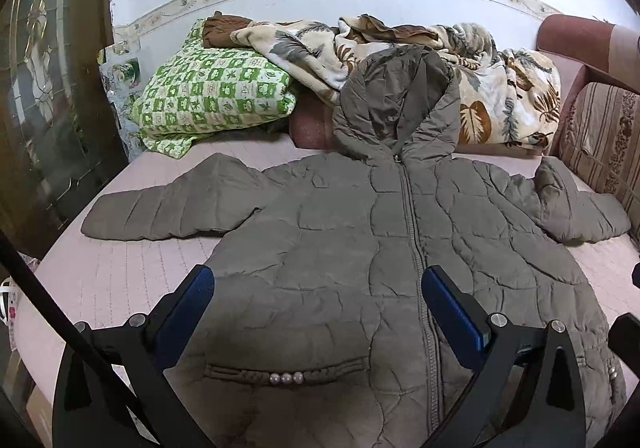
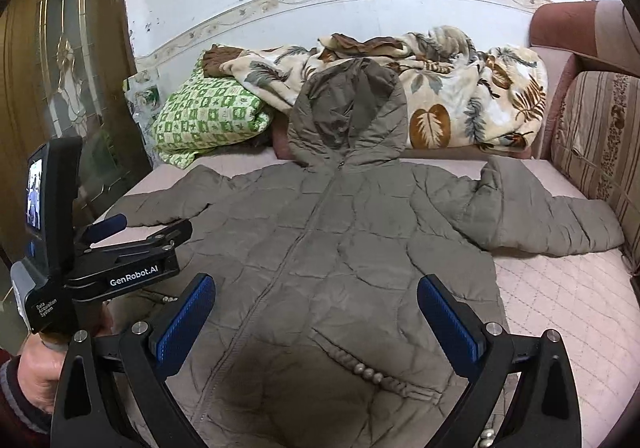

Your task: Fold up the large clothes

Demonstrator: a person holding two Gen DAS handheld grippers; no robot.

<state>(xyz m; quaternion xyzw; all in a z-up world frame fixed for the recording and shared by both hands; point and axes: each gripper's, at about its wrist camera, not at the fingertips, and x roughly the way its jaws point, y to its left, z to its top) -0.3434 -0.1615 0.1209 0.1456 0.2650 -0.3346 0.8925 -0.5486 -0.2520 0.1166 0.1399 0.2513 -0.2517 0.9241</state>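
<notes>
The grey quilted jacket (image 1: 360,248) lies spread flat, front up and zipped, across the pink bed cover (image 1: 120,272), and no fold is made yet: the whole task looks still ahead. Its left sleeve (image 1: 160,208) stretches out straight to the left, the right sleeve (image 2: 552,220) reaches toward the striped sofa cushion (image 2: 600,136) with a bend near the shoulder, and the hood (image 2: 348,116) lies at the far end, propped against the leaf-print blanket (image 2: 460,96), with the green checked pillow (image 1: 216,92) off to the far left. The left gripper (image 1: 318,312) hovers above the near hem with its blue pads spread wide and nothing between them; the right gripper (image 2: 316,320) stands just as wide and empty over the lower front, near the pocket trimmed with pearls (image 2: 366,370). Whether either one touches the cloth is hard to tell from these wide-angle views; probably neither does. What remains, as I judge it, is everything: bringing both sleeves in across the chest, dealing with the hood, then folding the body over.
</notes>
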